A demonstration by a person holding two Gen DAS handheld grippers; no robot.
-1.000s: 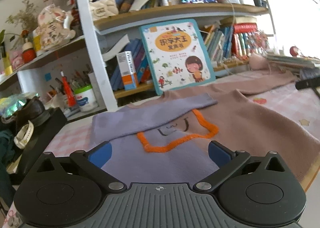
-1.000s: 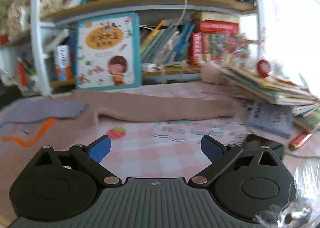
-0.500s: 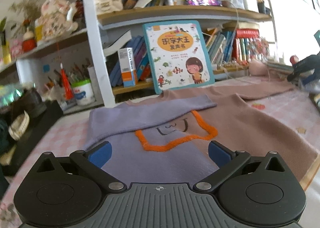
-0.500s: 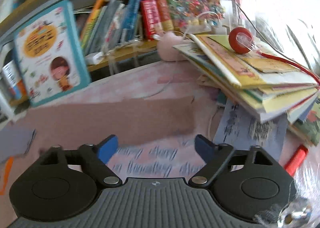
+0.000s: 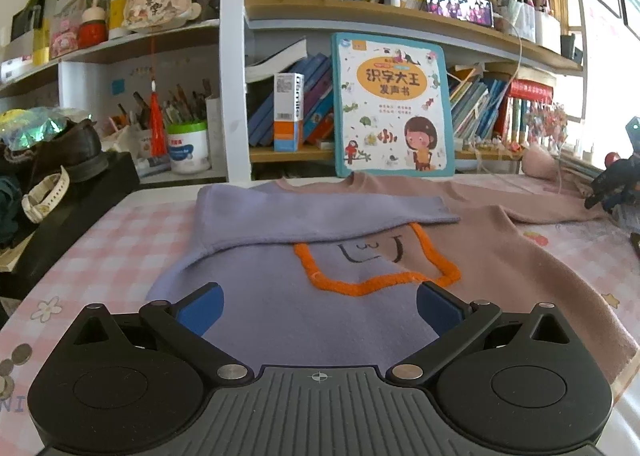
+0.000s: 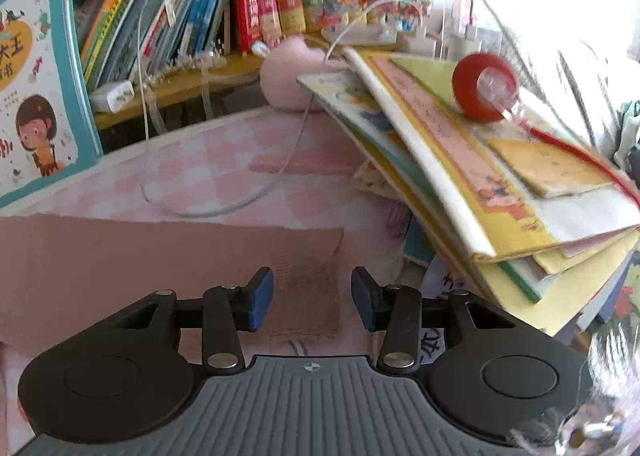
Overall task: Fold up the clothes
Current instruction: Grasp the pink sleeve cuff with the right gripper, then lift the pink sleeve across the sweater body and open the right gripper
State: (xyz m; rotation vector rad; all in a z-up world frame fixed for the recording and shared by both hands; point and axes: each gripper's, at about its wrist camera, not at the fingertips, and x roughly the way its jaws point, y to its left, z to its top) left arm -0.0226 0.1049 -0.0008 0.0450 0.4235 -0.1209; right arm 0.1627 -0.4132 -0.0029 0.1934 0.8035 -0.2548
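Sweater (image 5: 500, 256) lies flat on the checked tablecloth (image 5: 120, 248), front up, collar toward the bookshelf (image 5: 360, 15). One half is lilac, the other dusty pink; an orange outline (image 5: 376, 284) sits mid-chest. The lilac sleeve (image 5: 320, 215) is laid across the chest, so one sleeve fold looks done. The pink sleeve (image 6: 160, 256) runs straight out to the side, unfolded, its cuff (image 6: 308, 296) ending just beside a leaning stack of books (image 6: 480, 183).

Right gripper (image 6: 312, 300): pitched down over that cuff, jaws closing. The ribbed cuff end lies between the blue pads (image 6: 260, 298), but a gap shows on both sides; no grip yet. Judgement: the cuff is the target because it is the free end, which carries the whole sleeve over the body in one pull.

Left gripper (image 5: 318, 310): jaws wide apart, nothing in them, low over the lilac hem. Likely waiting there, or ready to pin the body while the other sleeve is drawn across.

Risk: the book stack and the white cable (image 6: 224, 211) are close to the cuff.
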